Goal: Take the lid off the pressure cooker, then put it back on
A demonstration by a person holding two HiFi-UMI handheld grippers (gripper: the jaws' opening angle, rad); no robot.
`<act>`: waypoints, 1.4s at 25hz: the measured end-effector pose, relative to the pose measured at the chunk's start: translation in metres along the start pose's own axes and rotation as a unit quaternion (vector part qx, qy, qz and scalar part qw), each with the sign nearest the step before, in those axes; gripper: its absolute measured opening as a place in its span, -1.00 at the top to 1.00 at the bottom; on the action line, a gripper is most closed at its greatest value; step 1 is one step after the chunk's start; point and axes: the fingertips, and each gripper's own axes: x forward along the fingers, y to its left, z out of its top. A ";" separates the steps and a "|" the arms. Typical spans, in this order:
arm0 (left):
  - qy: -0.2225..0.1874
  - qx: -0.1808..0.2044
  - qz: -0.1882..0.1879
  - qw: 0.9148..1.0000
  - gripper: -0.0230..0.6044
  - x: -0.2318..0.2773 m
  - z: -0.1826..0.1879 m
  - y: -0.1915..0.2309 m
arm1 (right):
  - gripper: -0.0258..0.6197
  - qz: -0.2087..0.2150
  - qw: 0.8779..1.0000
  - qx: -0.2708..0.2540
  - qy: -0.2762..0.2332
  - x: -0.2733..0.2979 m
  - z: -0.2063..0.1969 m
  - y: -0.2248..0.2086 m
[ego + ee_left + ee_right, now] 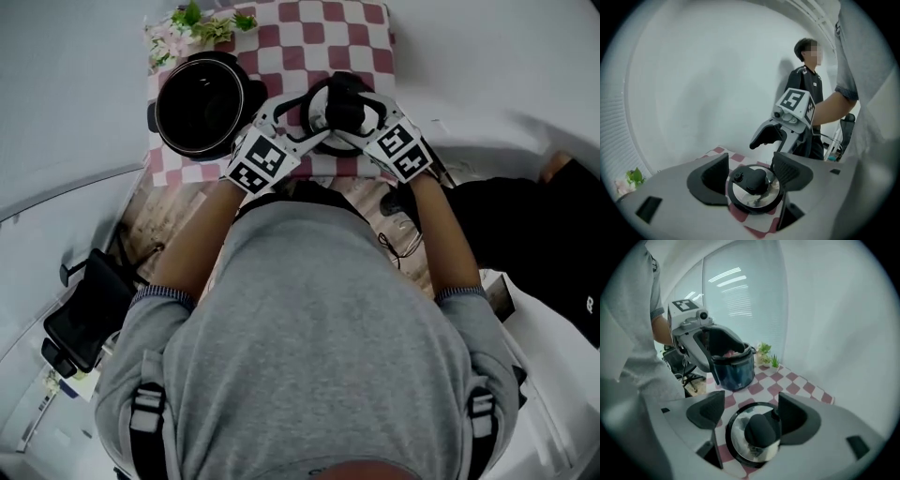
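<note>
The black pressure cooker pot (202, 103) stands open, without its lid, at the left of a red-and-white checked cloth (356, 37); it also shows in the right gripper view (733, 366). The lid (342, 108), shiny with a black knob, lies flat on the cloth to the pot's right. My left gripper (305, 112) and right gripper (370, 112) meet over it from opposite sides. In the left gripper view the lid (754, 187) sits below the open left gripper (750, 171). In the right gripper view the lid (757, 432) sits below the open right gripper (752, 411).
Artificial flowers (192, 28) lie at the cloth's far left corner. A black office chair (89, 309) stands to my lower left. Another person (806, 93) in dark clothes stands beyond the table's right side. White walls and a blinded window surround the table.
</note>
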 end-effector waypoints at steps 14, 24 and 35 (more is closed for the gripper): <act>-0.170 -0.045 0.005 0.984 -0.12 -0.089 0.048 0.001 | -0.20 -0.103 0.955 0.038 -0.275 -0.087 0.101 0.057; -0.171 -0.032 -0.007 0.985 -0.13 -0.098 0.048 -0.013 | -0.20 -0.140 0.949 0.056 -0.276 -0.102 0.087 0.067; -0.109 -0.005 -0.045 0.993 -0.13 -0.064 0.035 -0.031 | -0.18 -0.127 0.958 0.059 -0.249 -0.104 0.059 0.060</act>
